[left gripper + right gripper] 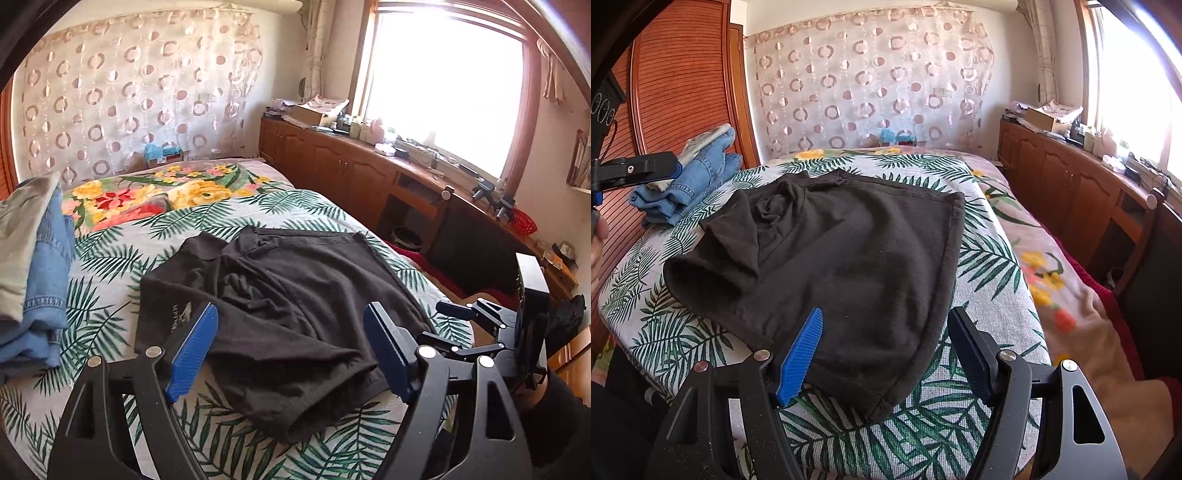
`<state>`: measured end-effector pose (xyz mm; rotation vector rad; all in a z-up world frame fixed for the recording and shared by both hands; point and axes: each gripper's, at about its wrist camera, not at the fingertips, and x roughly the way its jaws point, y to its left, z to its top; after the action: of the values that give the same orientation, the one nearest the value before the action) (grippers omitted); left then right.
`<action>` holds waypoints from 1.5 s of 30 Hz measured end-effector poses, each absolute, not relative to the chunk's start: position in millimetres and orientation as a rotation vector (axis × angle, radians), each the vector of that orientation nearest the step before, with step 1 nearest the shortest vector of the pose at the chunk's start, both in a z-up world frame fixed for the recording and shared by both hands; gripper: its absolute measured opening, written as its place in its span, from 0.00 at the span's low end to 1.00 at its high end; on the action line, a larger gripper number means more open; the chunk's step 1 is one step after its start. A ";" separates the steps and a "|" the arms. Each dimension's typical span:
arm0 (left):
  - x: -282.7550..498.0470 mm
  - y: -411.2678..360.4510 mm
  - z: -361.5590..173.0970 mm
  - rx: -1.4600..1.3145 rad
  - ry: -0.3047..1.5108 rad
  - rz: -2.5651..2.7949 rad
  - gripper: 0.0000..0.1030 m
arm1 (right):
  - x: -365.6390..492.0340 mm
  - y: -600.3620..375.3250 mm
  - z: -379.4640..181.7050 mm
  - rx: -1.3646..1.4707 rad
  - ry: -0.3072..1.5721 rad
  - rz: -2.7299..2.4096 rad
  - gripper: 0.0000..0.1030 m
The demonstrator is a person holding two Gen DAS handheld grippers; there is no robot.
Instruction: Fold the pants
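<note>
Just ahead, pants, right gripper gaping

The left gripper stood with its jaws spread wide and nothing clamped. The right gripper likewise gaped, both angled downward.

Black pants lying crumpled on the bed, over a palm-leaf sheet. Right gripper hovering just above the near hem, blue fingers spread wide, nothing pinched between them. Left gripper poking in at the far left edge, near a stack of folded jeans. Circle-pattern curtain behind, wooden cabinets under the bright window on the right.
</note>
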<state>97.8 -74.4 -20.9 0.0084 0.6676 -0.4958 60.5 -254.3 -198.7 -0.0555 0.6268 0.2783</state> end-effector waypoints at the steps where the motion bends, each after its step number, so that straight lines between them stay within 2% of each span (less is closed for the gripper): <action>1: 96.1 -70.7 -23.7 0.011 0.667 -0.480 0.79 | 60.7 -253.3 -198.7 -0.056 0.627 0.281 0.70; 4: 94.0 -63.5 -33.5 0.025 0.685 -0.457 0.79 | 61.4 -249.8 -198.2 -0.058 0.628 0.293 0.70; 6: 94.7 -59.4 -43.2 0.036 0.708 -0.440 0.79 | 61.5 -247.8 -196.9 -0.059 0.627 0.306 0.62; 12: 94.7 -50.3 -75.3 0.044 0.780 -0.402 0.79 | 63.8 -238.3 -188.2 -0.048 0.616 0.362 0.49; 21: 88.9 -53.1 -104.0 0.069 0.848 -0.400 0.79 | 67.6 -224.4 -181.5 -0.064 0.601 0.451 0.37; 37: 80.7 -48.2 -110.5 0.053 0.813 -0.398 0.79 | 99.7 -194.6 -202.0 -0.119 0.705 0.561 0.34; 40: 80.4 -48.5 -110.1 0.055 0.814 -0.398 0.79 | 106.5 -190.2 -202.1 -0.127 0.716 0.571 0.27; 45: 81.7 -42.0 -104.4 0.017 0.800 -0.366 0.79 | 105.6 -184.6 -199.2 -0.159 0.699 0.562 0.05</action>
<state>81.7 -42.0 -104.4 0.0170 0.8000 -0.3657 105.6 -184.6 -199.2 -0.1589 0.6985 0.5620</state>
